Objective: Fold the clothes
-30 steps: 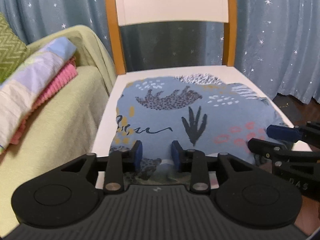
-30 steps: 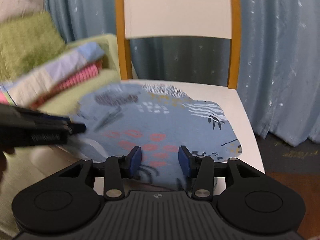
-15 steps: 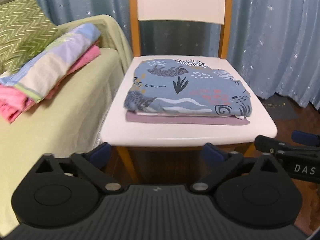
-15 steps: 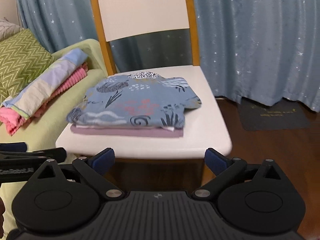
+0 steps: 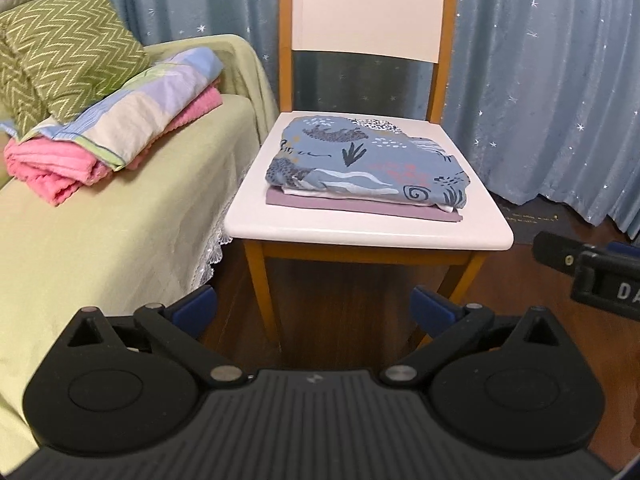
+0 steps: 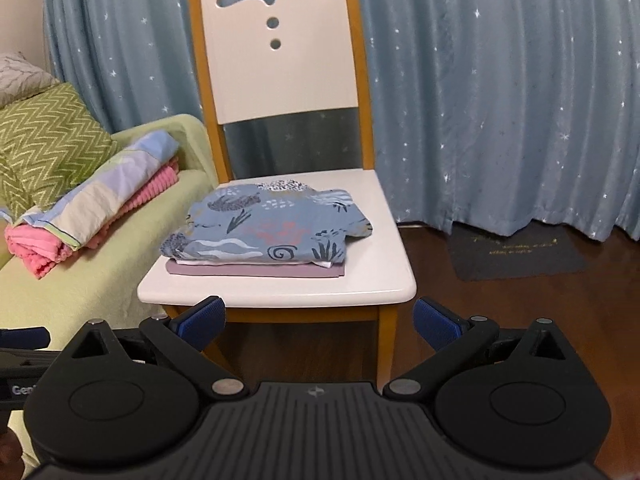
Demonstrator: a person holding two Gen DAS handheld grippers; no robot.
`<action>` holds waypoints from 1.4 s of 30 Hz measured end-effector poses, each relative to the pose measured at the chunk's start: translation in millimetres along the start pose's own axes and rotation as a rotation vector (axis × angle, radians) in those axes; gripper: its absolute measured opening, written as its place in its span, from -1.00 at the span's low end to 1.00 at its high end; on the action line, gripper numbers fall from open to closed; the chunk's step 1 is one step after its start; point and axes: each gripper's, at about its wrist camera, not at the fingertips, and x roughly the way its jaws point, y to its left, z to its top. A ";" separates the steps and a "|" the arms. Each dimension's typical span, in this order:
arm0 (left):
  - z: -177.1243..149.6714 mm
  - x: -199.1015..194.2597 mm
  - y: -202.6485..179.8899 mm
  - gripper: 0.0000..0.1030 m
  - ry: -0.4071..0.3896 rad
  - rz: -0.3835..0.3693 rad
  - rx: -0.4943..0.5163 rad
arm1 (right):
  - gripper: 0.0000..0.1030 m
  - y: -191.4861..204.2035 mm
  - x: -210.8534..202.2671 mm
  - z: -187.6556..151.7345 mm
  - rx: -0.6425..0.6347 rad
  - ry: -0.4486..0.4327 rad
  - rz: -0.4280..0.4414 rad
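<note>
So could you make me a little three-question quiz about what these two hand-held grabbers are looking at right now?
1. True or false: the patterned blue garment lies folded on the chair seat.
2. What lies directly under it? A) a pink towel B) a folded mauve cloth C) a green pillow
3. Fill in: the left gripper and the right gripper both have their jaws ____ and hold nothing.

Key: 1 true; 2 B; 3 open.
</note>
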 end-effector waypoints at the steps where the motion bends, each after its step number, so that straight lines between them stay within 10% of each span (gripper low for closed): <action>1: -0.1 -1.4 0.3 0.99 0.004 0.003 -0.008 | 1.00 0.2 -1.6 0.4 0.001 0.001 0.001; 42: -1.7 21.9 8.3 0.99 -0.002 0.054 0.024 | 1.00 14.5 31.5 -3.0 -0.002 0.095 0.009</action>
